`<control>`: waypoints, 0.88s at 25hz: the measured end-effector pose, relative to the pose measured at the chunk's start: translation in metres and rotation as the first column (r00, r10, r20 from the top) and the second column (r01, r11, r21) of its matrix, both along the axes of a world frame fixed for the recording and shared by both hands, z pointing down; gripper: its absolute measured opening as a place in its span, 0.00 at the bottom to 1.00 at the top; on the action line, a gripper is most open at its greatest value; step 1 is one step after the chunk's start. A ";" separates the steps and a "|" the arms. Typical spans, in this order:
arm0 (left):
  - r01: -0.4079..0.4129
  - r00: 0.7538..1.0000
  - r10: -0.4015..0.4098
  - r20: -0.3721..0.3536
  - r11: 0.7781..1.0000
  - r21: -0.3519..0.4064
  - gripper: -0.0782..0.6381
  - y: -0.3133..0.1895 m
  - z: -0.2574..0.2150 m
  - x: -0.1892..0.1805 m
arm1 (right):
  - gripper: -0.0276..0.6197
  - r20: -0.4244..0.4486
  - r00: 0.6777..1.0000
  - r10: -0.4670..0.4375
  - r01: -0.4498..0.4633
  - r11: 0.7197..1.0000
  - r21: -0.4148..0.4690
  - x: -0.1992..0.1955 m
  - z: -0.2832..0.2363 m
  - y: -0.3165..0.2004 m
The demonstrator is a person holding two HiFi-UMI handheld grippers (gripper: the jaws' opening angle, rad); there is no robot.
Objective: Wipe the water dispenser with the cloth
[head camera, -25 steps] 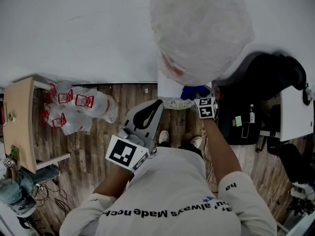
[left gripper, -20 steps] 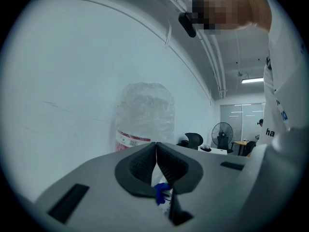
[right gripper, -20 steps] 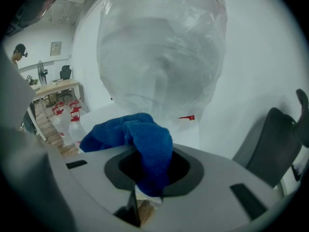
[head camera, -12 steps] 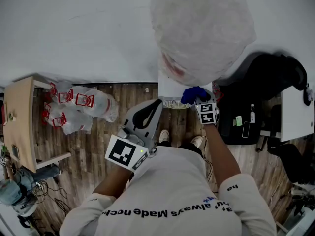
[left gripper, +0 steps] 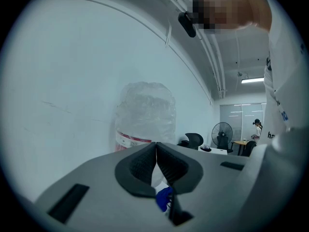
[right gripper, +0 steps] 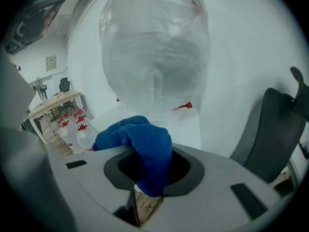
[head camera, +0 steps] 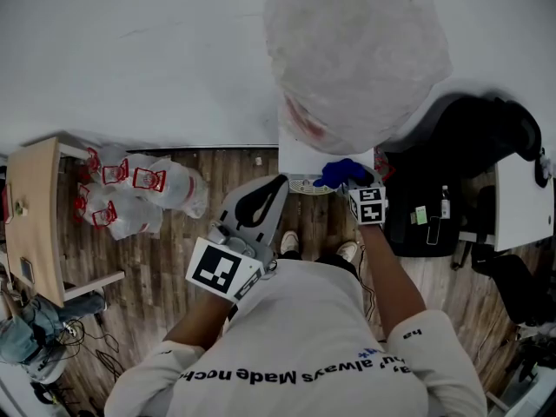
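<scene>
The water dispenser [head camera: 304, 156] is a white cabinet against the wall, carrying a large bottle [head camera: 356, 50] wrapped in clear plastic. My right gripper [head camera: 352, 182] is shut on a blue cloth [head camera: 341, 172] and holds it against the front top edge of the dispenser. In the right gripper view the cloth [right gripper: 140, 144] bulges out of the jaws, with the bottle [right gripper: 154, 47] and the white top [right gripper: 186, 122] just beyond. My left gripper [head camera: 276, 186] hangs shut and empty, left of the dispenser and apart from it. Its closed jaws frame the bottle [left gripper: 145, 117] in the left gripper view.
Clear bags with red print [head camera: 130, 189] lie on the wood floor at the left, beside a wooden table [head camera: 35, 215]. A black office chair [head camera: 473, 133] and a dark bag [head camera: 421, 220] stand right of the dispenser, with a white desk [head camera: 521, 202] further right.
My right gripper has drawn back slightly toward the person, dragging the blue cloth along the dispenser's top edge. The left gripper has stayed where it was.
</scene>
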State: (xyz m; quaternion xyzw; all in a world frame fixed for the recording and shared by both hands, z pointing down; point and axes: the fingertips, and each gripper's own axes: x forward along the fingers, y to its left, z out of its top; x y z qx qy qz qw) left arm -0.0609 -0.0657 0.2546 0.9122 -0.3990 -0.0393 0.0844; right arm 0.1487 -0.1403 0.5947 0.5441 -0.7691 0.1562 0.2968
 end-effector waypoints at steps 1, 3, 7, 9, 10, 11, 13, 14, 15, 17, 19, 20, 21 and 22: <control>0.000 1.000 0.000 -0.001 1.000 0.001 0.14 -0.001 -0.001 0.000 | 0.19 0.029 0.999 0.015 -0.015 1.000 0.001 0.004 -0.005 -0.001; 0.003 1.000 -0.003 0.000 1.000 0.002 0.14 -0.003 -0.002 -0.001 | 0.19 0.064 0.997 0.044 -0.046 0.998 0.030 0.016 -0.020 -0.008; 0.014 1.000 -0.014 0.003 1.000 -0.001 0.14 -0.008 0.001 -0.004 | 0.19 0.109 0.989 0.104 -0.114 0.990 0.086 0.052 -0.045 -0.037; 0.015 1.000 -0.015 0.004 1.000 -0.005 0.14 -0.010 0.002 -0.004 | 0.19 0.124 0.984 0.124 -0.138 0.985 0.105 0.070 -0.054 -0.056; 0.016 1.000 -0.016 0.005 1.000 -0.007 0.14 -0.010 0.003 -0.003 | 0.19 0.125 0.984 0.129 -0.143 0.983 0.112 0.078 -0.058 -0.065; 0.016 1.000 -0.016 0.006 1.000 -0.009 0.14 -0.011 0.004 -0.003 | 0.19 0.124 0.983 0.132 -0.146 0.982 0.117 0.084 -0.061 -0.075; 0.019 1.000 -0.019 0.007 1.000 -0.012 0.14 -0.013 0.004 -0.004 | 0.19 0.119 0.984 0.131 -0.145 0.983 0.116 0.092 -0.063 -0.094; 0.022 1.000 -0.022 0.009 1.000 -0.014 0.14 -0.014 0.005 -0.005 | 0.19 0.118 0.985 0.129 -0.142 0.984 0.110 0.095 -0.062 -0.103; 0.024 1.000 -0.024 0.010 1.000 -0.015 0.14 -0.015 0.005 -0.006 | 0.19 0.120 0.985 0.126 -0.138 0.985 0.101 0.097 -0.059 -0.112; 0.031 0.999 -0.031 0.015 0.999 -0.019 0.14 -0.017 0.006 -0.007 | 0.19 0.135 0.984 0.120 -0.131 0.989 0.074 0.099 -0.053 -0.125; 0.041 0.999 -0.040 0.021 0.999 -0.022 0.14 -0.019 0.007 -0.009 | 0.19 0.158 0.981 0.113 -0.123 0.991 0.052 0.095 -0.050 -0.136; 0.046 0.999 -0.046 0.023 0.999 -0.024 0.14 -0.020 0.008 -0.009 | 0.19 0.169 0.980 0.108 -0.117 0.992 0.044 0.093 -0.048 -0.141; 0.051 0.998 -0.051 0.026 0.998 -0.026 0.14 -0.021 0.009 -0.010 | 0.19 0.177 0.979 0.101 -0.108 0.993 0.035 0.091 -0.044 -0.145; 0.056 0.998 -0.055 0.028 0.998 -0.029 0.14 -0.022 0.009 -0.011 | 0.19 0.181 0.979 0.093 -0.099 0.995 0.026 0.090 -0.038 -0.148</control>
